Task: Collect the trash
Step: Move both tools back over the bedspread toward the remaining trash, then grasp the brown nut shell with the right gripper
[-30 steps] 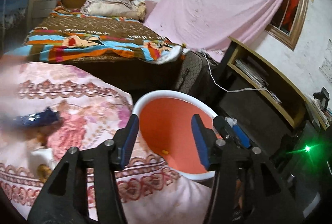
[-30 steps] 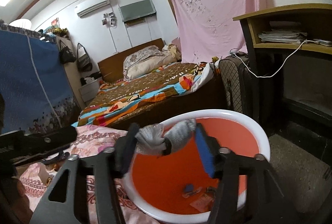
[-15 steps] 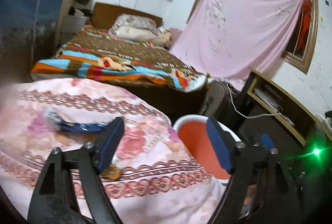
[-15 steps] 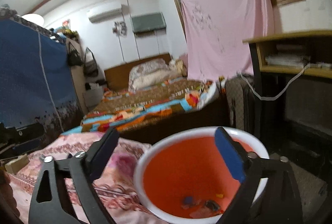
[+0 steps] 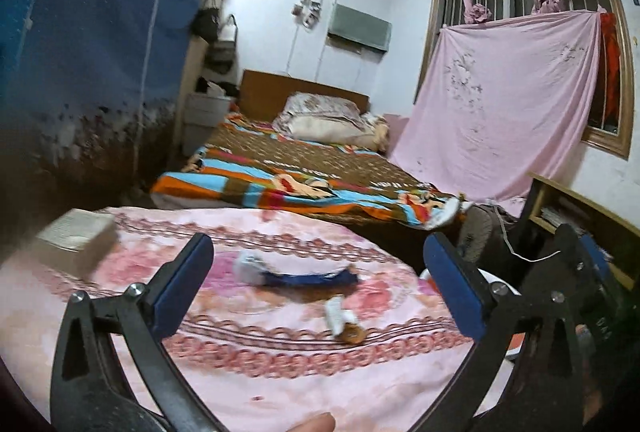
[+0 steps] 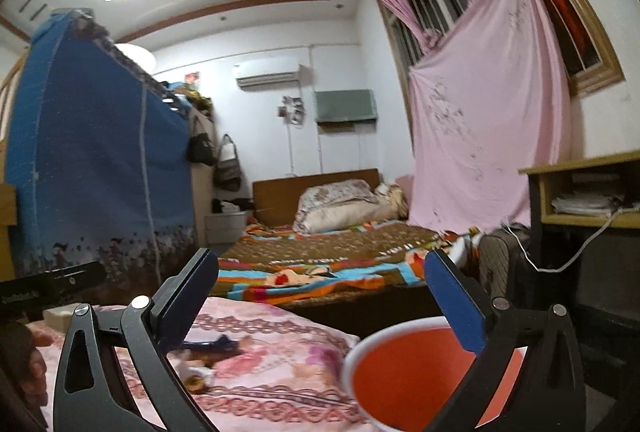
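The grey wad that sat between the right gripper's (image 6: 320, 296) pads a second ago is gone from them, and both views have swung up and away from the orange basin (image 6: 404, 384) toward the pink floral cloth (image 5: 280, 352) and the bed (image 5: 304, 167) beyond. The left gripper (image 5: 318, 280), earlier aimed straight over the basin, now points across the cloth, tilted slightly down — only a sliver of the basin's white rim shows behind its right finger. The right gripper points about level, the basin low under its right finger.

Both sets of jaws have just been opening and stand spread wide, empty, touching nothing. A fingertip (the person's) shows at the bottom edge of the left view.

The trash left on the cloth lies ahead of the left gripper: a dark blue wrapper (image 5: 304, 276) with a white end and, nearer, a small white-and-brown scrap (image 5: 343, 320) — both blurred. A boxy tan thing (image 5: 76, 236) sits at the cloth's far left.
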Demonstrator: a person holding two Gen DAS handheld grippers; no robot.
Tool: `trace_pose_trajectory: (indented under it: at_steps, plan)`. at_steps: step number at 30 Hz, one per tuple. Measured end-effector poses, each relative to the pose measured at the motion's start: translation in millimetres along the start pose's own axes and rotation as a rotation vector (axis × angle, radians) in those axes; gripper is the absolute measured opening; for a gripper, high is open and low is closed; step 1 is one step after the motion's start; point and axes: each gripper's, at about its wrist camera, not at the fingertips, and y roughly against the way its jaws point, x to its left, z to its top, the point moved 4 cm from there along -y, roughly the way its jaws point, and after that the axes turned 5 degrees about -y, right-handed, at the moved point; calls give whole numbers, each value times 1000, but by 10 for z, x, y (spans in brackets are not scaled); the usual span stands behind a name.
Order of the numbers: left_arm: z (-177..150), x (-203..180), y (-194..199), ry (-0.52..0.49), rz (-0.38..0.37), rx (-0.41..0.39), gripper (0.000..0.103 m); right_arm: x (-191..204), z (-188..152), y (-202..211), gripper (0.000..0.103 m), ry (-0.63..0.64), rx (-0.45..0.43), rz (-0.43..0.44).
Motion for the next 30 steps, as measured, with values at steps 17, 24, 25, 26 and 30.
trace_pose_trajectory:
  at_steps: [17, 24, 25, 26, 30]
  plan:
    - [-60, 579, 472, -96, 147, -109, 92, 887, -195, 131, 103, 175, -12, 157]
    - [-123, 611, 451, -120, 153, -98, 92, 992, -343, 1, 103, 223, 55, 160]
    - [-129, 613, 434, -121, 150, -92, 92, 990, -367, -37, 103, 227, 78, 160]
    - [-135, 613, 423, -122, 147, -88, 92, 980, -396, -84, 103, 228, 109, 161]
    - [-144, 605, 358, -125, 131, -65, 92, 875, -501, -242, 103, 211, 212, 166]
